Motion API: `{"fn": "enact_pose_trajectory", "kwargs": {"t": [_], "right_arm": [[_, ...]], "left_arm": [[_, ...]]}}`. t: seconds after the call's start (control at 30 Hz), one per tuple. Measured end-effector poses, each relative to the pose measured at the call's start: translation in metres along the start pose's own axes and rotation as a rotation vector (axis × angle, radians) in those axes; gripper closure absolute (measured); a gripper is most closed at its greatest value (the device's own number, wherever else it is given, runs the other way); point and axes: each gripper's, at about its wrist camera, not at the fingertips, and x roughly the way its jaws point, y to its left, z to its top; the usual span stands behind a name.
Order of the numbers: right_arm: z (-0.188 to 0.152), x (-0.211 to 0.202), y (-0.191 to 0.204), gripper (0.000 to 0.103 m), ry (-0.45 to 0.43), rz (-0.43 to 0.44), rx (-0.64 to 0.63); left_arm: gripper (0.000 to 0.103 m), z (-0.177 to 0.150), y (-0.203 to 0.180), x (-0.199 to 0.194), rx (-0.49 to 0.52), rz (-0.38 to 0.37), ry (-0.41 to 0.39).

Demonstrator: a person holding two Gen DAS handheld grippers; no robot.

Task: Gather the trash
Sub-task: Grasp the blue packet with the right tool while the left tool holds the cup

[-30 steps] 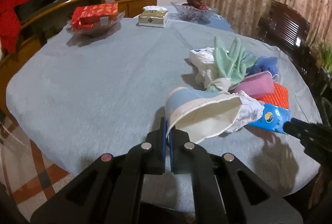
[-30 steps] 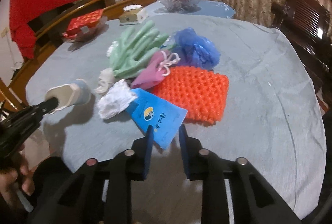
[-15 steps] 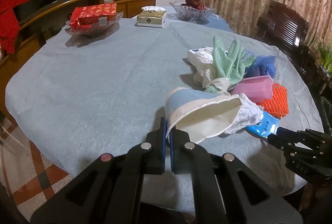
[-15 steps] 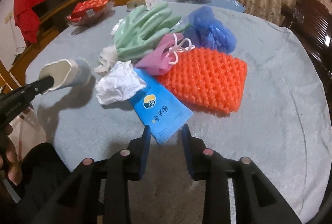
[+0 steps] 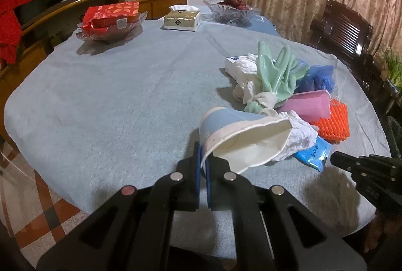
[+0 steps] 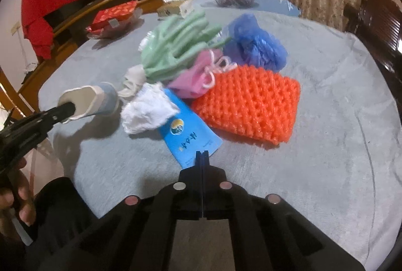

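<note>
My left gripper (image 5: 203, 158) is shut on the rim of a crushed blue paper cup (image 5: 241, 138) and holds it above the table; the cup also shows in the right wrist view (image 6: 93, 101). My right gripper (image 6: 202, 156) is shut on the near edge of a flat blue packet (image 6: 188, 135), which lies on the table beside a crumpled white tissue (image 6: 147, 115). Behind lie an orange foam net (image 6: 248, 110), a pink mask (image 6: 198, 80), green rubber gloves (image 6: 173, 47) and a blue plastic bag (image 6: 253, 42).
The round table has a grey-blue cloth (image 5: 125, 85). At its far side stand a glass dish with a red packet (image 5: 110, 17), a tissue box (image 5: 182, 18) and a glass fruit bowl (image 5: 232, 9). A dark wooden chair (image 5: 344, 32) stands at the right.
My right gripper's jaws have closed on the blue packet's near edge; they were open around it before. The left gripper still holds the cup in about the same place.
</note>
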Motion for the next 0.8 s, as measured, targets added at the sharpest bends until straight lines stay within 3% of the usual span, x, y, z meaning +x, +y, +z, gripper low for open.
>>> {"fn": "enact_pose_trajectory", "kwargs": {"t": [0.23,0.3,0.33,0.37,0.8], "right_arm": [[-0.001,-0.01,-0.006,0.102,0.013,0.04,0.037],[-0.003,-0.009,-0.01,0.086,0.009,0.025,0.053],[-0.003,-0.008,-0.012,0.073,0.004,0.014,0.055],[-0.004,-0.005,-0.013,0.068,0.0,0.001,0.051],[0.006,0.029,-0.012,0.063,0.019,0.038,0.058]], "left_arm": [[0.1,0.001,-0.004,-0.004,0.006,0.0,-0.007],[0.1,0.001,-0.006,-0.005,0.007,-0.001,-0.012],[0.1,0.001,-0.007,-0.005,0.01,0.001,-0.014],[0.1,0.001,-0.007,-0.005,0.012,0.003,-0.015],[0.1,0.009,0.001,0.015,0.003,-0.01,0.0]]}}
